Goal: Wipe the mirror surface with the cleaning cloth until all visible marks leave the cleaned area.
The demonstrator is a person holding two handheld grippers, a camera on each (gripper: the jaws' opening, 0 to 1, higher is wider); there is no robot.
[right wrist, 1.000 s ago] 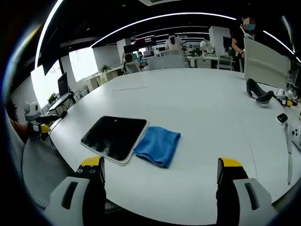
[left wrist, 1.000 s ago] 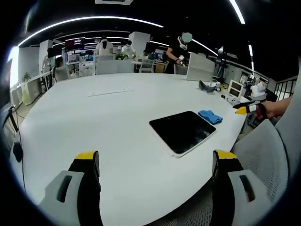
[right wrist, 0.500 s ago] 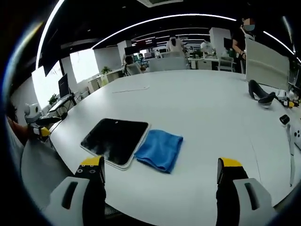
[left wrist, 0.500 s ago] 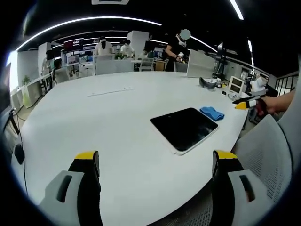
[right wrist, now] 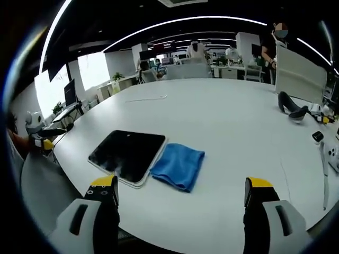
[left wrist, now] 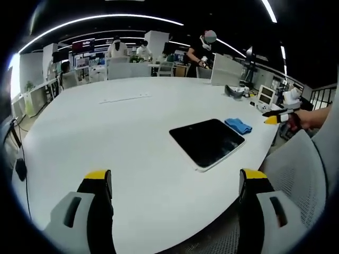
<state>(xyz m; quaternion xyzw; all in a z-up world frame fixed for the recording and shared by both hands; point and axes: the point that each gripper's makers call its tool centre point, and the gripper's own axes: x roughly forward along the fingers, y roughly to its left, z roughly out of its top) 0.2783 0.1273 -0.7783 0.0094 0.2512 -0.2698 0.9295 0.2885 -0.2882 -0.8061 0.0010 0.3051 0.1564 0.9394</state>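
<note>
Your left gripper [left wrist: 172,185] hangs over the near edge of the white table [left wrist: 106,127] with its yellow-tipped jaws spread wide and nothing between them. Your right gripper [right wrist: 180,193] stands the same way on its side of the table: jaws wide apart, holding nothing, above bare tabletop.

Just past your right jaws, in the right gripper view, lies the blue cleaning cloth [right wrist: 178,165], flat and loosely folded, its left edge touching the right edge of the mirror [right wrist: 127,155]. The mirror is a dark, rounded rectangle with a pale rim, lying flat near the table's edge. Here its long axis runs from lower left to upper right, away from you and towards the table's middle; faint smears show on the near part of its surface.

In the left gripper view the same mirror [left wrist: 206,142] sits ahead and to the right of your jaws, its long axis running from the near right edge of the table up towards the far left. The cloth [left wrist: 238,125] lies at its far right corner. Beyond that, your right gripper's yellow tip [left wrist: 276,119] and your hand [left wrist: 310,117] come in from the right, over a grey mesh chair back [left wrist: 296,169].

Farther off on the table lies a long thin white strip [right wrist: 147,98], and a dark curved object [right wrist: 291,105] rests near the right edge. People [right wrist: 197,48] stand among desks at the back.
</note>
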